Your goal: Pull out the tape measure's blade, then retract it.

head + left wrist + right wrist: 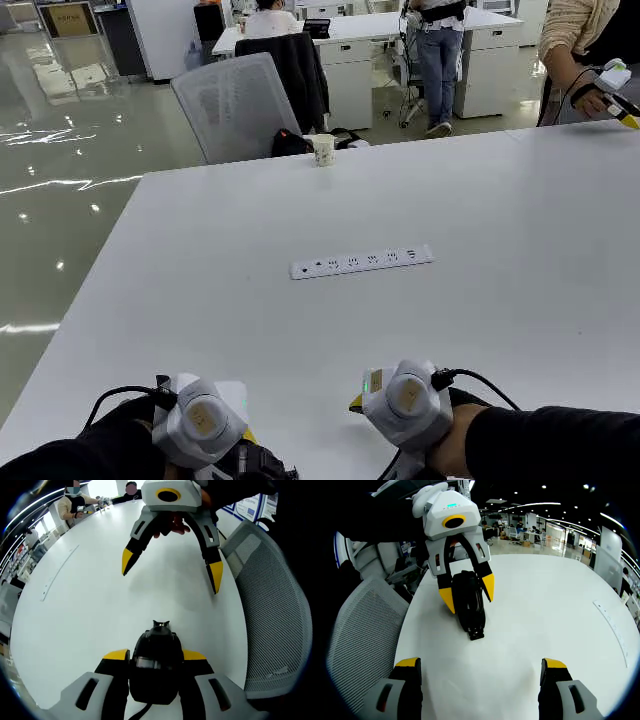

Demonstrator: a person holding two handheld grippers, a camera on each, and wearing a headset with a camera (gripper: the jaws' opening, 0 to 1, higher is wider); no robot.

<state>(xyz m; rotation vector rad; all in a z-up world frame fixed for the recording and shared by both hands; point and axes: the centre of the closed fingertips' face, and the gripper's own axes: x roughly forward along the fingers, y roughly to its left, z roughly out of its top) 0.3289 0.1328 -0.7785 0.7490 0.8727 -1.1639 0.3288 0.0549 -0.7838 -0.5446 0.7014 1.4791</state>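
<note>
Pinching the chunky black tape measure (467, 597), the left gripper (155, 655) faces the wide-spread right gripper (480, 663).

Lighting: bright, even, from overhead; ceiling strip lights (545, 504) showed as pale streaks. Glare: white reflections lay across the polished floor (60, 130); the white table (500, 300) was close to washed out. Shadows: soft and faint, beneath the right gripper (170, 575). The black tape measure (156, 665) lost surface detail. Distortion: both gripper views bowed strongly toward the edges. Head view was sharp.
</note>
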